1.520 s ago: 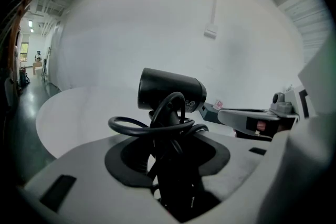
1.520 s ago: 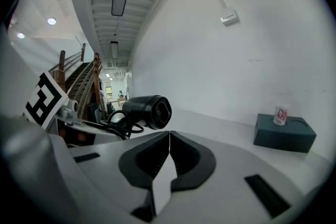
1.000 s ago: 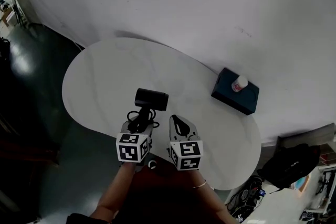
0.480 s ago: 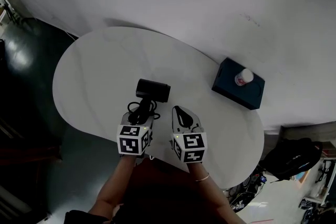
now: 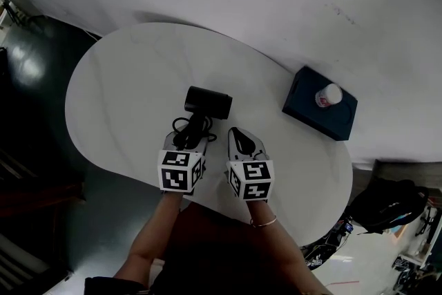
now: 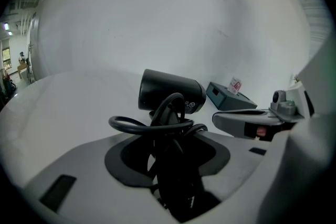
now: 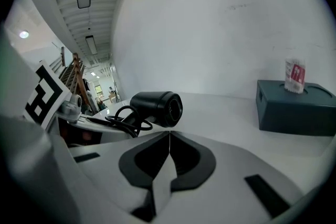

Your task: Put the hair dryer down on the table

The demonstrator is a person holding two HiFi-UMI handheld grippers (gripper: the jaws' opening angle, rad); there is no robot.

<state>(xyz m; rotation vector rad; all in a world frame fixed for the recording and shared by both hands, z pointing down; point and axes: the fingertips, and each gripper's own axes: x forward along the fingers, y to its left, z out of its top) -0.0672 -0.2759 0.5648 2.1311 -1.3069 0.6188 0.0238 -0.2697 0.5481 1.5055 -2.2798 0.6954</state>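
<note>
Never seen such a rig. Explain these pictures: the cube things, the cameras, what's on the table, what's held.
No robot here: a person holds a two-fingered hand tool in each hand; the patterned cubes are part of those tools. The top-down picture comes from a head camera; the other two from cameras riding on each tool. The left gripper has its fingers clamped on a black hair dryer, by its handle. The right gripper is shut and empty. On the white table sits a dark blue box with a small white thing on top.
</note>
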